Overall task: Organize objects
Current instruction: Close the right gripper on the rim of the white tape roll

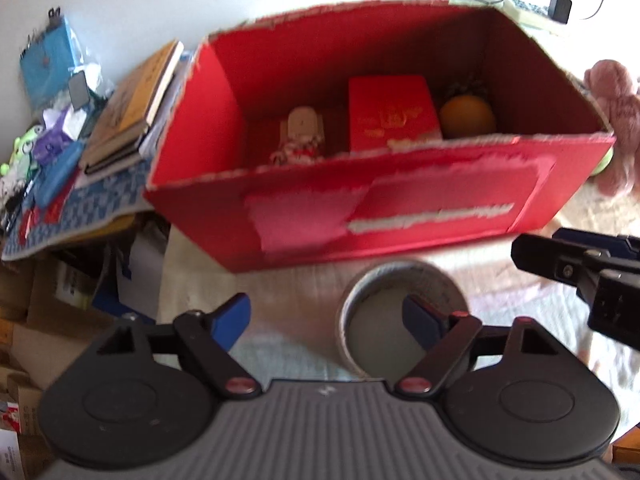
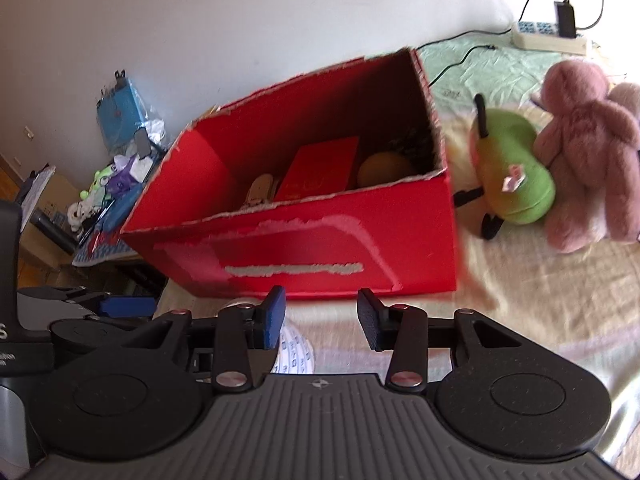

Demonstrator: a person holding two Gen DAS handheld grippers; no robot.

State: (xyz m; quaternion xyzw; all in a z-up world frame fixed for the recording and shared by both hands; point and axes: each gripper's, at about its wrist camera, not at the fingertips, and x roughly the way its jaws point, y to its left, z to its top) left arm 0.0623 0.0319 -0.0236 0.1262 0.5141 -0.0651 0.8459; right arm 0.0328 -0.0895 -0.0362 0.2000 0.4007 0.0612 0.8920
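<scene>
While the red box point(image 1: 400, 208) sits ahead, the left tool point(image 1: 326, 320) and right tool point(image 2: 322, 320) gape, holding nothing.

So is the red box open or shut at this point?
Open. The red box has no lid or flaps over it; both views look straight in at a red packet and an orange inside.

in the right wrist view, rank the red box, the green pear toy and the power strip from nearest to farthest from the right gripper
From the right gripper:
1. Red box, just ahead.
2. Green pear toy, ahead to the right.
3. Power strip, far back by the wall.
</scene>
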